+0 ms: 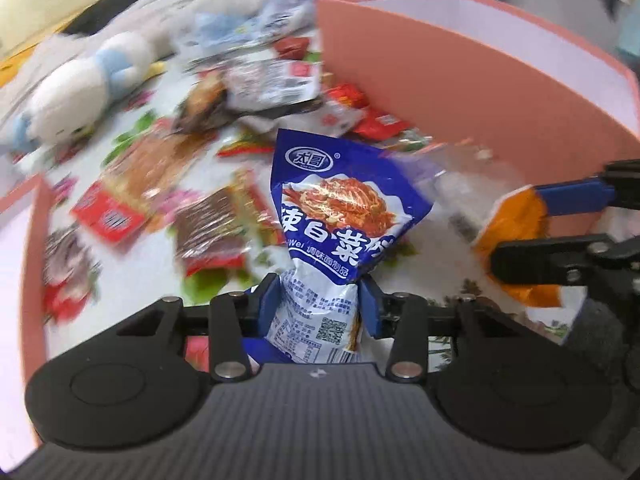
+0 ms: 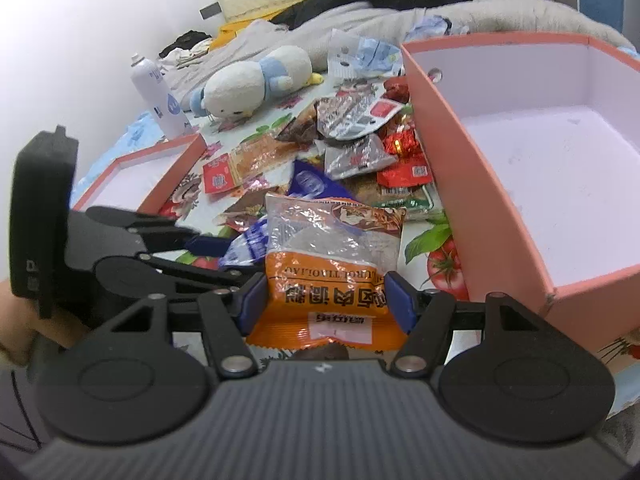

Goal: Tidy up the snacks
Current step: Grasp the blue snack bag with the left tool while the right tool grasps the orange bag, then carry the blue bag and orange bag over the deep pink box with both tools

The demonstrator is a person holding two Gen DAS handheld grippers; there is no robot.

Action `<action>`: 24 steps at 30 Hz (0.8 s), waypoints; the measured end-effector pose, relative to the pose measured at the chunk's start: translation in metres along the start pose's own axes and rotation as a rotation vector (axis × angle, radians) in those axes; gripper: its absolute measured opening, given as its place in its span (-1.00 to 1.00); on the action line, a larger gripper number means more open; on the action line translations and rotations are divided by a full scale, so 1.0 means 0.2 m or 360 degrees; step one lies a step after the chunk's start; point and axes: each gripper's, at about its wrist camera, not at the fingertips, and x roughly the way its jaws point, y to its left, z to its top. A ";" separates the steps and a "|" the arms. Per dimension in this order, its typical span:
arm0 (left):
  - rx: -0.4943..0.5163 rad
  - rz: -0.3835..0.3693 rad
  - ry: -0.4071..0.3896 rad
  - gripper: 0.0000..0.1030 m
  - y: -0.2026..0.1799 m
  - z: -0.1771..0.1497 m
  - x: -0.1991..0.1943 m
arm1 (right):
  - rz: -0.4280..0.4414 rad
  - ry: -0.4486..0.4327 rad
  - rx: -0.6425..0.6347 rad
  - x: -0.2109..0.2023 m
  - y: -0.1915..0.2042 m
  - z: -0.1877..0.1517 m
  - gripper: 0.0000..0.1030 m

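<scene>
Plush toy (image 2: 256, 84), spray bottle (image 2: 158, 96)

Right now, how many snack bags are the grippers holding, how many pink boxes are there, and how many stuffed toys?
Held snack bags: 2, blue bag and orange bag
Pink boxes: 2, big box and small box
Stuffed toys: 1, plush
Total: 5

glossy crinkled plastic blue packet (image 1: 340, 216), shiny film orange packet (image 2: 332, 280), matt pink card box (image 2: 480, 184), fuzzy plush toy (image 2: 252, 84), matt black ribbed plastic claw (image 2: 325, 300), smooth white bottle (image 2: 158, 96)
</scene>
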 end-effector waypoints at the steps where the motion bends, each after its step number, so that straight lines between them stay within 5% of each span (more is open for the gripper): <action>1: -0.0049 -0.0001 -0.0002 -0.08 0.01 0.00 -0.01 | -0.0008 -0.0022 -0.0033 -0.02 0.02 0.00 0.28; 13: -0.0542 0.0049 -0.0116 -0.13 0.04 -0.07 -0.26 | -0.0095 -0.0211 -0.0129 -0.23 0.09 0.04 0.28; 24: -0.0764 0.0053 -0.0295 -0.13 -0.05 -0.05 -0.66 | -0.0199 -0.0322 -0.0123 -0.45 0.10 0.09 0.28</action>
